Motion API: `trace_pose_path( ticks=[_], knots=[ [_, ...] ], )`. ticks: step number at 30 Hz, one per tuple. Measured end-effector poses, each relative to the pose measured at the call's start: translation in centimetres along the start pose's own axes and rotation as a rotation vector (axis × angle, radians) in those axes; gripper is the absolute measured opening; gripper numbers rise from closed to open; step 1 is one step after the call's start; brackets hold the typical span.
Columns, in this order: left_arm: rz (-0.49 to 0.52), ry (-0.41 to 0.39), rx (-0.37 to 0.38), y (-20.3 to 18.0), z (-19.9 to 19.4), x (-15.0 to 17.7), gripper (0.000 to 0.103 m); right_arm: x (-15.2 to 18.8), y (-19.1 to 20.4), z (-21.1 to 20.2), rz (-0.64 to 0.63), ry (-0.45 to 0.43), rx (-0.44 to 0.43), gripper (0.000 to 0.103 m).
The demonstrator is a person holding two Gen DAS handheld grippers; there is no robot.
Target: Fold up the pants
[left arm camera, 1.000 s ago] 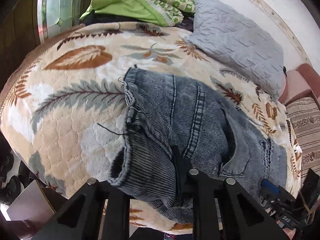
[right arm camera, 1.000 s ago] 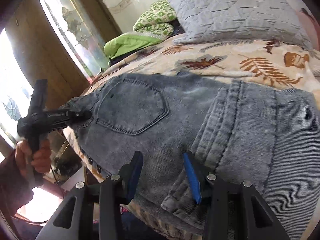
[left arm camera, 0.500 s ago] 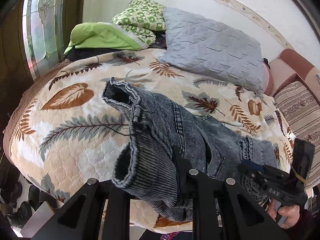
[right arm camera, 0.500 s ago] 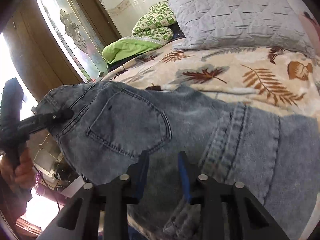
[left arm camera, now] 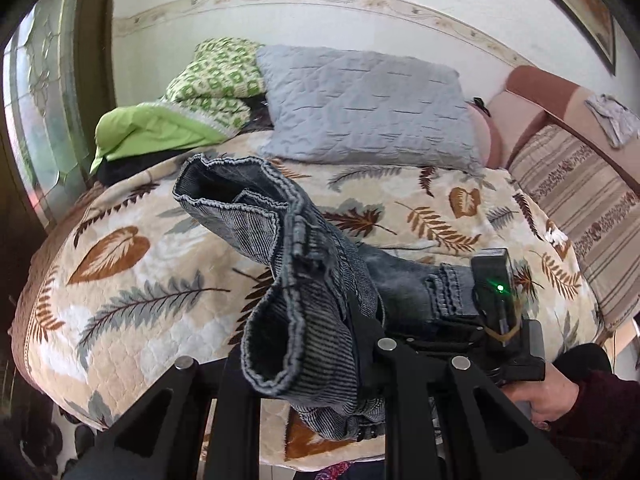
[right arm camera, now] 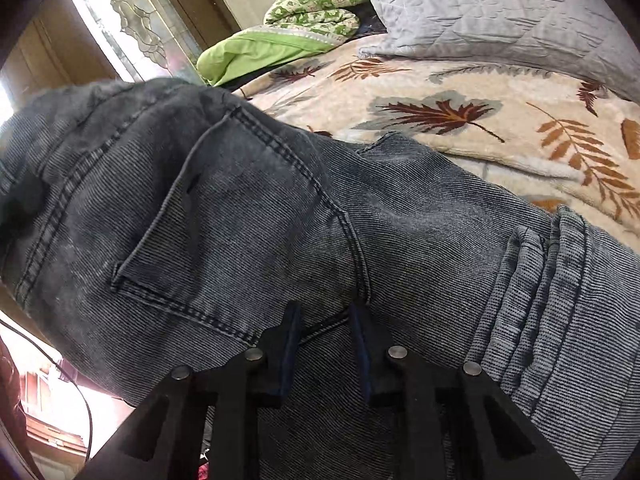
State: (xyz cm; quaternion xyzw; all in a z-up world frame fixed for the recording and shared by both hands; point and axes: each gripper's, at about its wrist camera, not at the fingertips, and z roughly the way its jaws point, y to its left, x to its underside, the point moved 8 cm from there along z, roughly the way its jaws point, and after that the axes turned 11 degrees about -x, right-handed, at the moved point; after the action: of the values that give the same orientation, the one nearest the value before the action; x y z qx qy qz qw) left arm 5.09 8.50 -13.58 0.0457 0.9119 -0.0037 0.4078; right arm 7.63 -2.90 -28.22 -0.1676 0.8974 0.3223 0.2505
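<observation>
From the left wrist, the left tongs [left arm camera: 316,360] were clamped on the bunched denim pants [left arm camera: 304,280], lifted above the bed [left arm camera: 120,280] near its front edge. From the right wrist, the right tongs [right arm camera: 326,344] had just been closing, pants fabric [right arm camera: 240,220] between the narrowed fingers; whether they pinched it was unclear.

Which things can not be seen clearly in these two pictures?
- Left wrist view: the left gripper fingertips are buried in the jeans, so the pinch itself is hidden.
- Left wrist view: the right gripper jaws are hidden behind denim.
- Right wrist view: the left gripper is only a dark blur at the left edge.
- Both views: the jeans' legs are cut off by the bottom edge.
</observation>
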Motion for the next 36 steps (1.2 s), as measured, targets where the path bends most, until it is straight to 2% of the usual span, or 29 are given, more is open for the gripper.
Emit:
trace_pose_path(
  ticks=[2, 4, 6, 8, 10, 13, 18, 22, 24, 29, 30, 31, 33, 34, 36],
  knots=[
    [0.025, -0.004, 0.005, -1.2, -0.4, -0.2, 0.02, 0.0, 0.0, -0.6, 0.019, 0.0, -0.015, 0.026],
    [0.048, -0.005, 0.014, -2.6, -0.8, -0.4, 0.02, 0.0, -0.4, -1.9, 0.093, -0.016, -0.077, 0.026],
    [0.074, -0.007, 0.025, -4.0, -1.1, -0.6, 0.02, -0.3, -1.0, -4.2, 0.146, -0.074, -0.121, 0.026],
    [0.108, -0.008, 0.038, -5.9, -1.5, -0.9, 0.02, -0.7, -2.2, -7.5, 0.167, -0.143, -0.121, 0.026],
    [0.145, -0.011, 0.052, -7.8, -1.7, -1.2, 0.02, -0.9, -3.7, -10.9, 0.197, -0.209, -0.096, 0.026],
    [0.211, -0.005, 0.075, -11.5, -1.8, -1.6, 0.02, -1.0, -6.7, -17.0, 0.248, -0.341, -0.014, 0.029],
    [0.34, 0.02, 0.124, -19.3, -0.5, -1.1, 0.018, 0.6, -13.3, -25.8, 0.383, -0.547, 0.094, 0.029],
    [0.437, 0.071, 0.178, -26.0, 1.9, 1.2, 0.018, 2.9, -18.0, -28.8, 0.537, -0.598, 0.15, 0.03],
    [0.472, 0.118, 0.19, -28.6, 3.4, 3.2, 0.018, 3.7, -19.4, -29.8, 0.581, -0.612, 0.145, 0.03],
    [0.601, 0.165, 0.16, -32.0, 5.8, 7.4, 0.02, 4.6, -20.2, -31.4, 0.59, -0.627, 0.127, 0.03],
    [0.596, 0.172, 0.177, -32.0, 5.5, 7.5, 0.03, 4.6, -20.0, -31.5, 0.582, -0.627, 0.121, 0.03],
    [0.585, 0.18, 0.214, -32.3, 4.9, 7.4, 0.045, 4.6, -19.9, -31.6, 0.572, -0.625, 0.119, 0.03],
    [0.574, 0.166, 0.298, -32.7, 2.9, 6.5, 0.062, 4.6, -19.7, -31.5, 0.559, -0.615, 0.12, 0.03],
    [0.578, 0.125, 0.301, -32.4, 1.9, 5.6, 0.066, 4.4, -19.7, -31.2, 0.557, -0.609, 0.117, 0.03],
    [0.593, 0.021, 0.26, -31.3, -0.1, 4.0, 0.068, 4.2, -19.5, -30.7, 0.547, -0.605, 0.109, 0.03]
  ],
)
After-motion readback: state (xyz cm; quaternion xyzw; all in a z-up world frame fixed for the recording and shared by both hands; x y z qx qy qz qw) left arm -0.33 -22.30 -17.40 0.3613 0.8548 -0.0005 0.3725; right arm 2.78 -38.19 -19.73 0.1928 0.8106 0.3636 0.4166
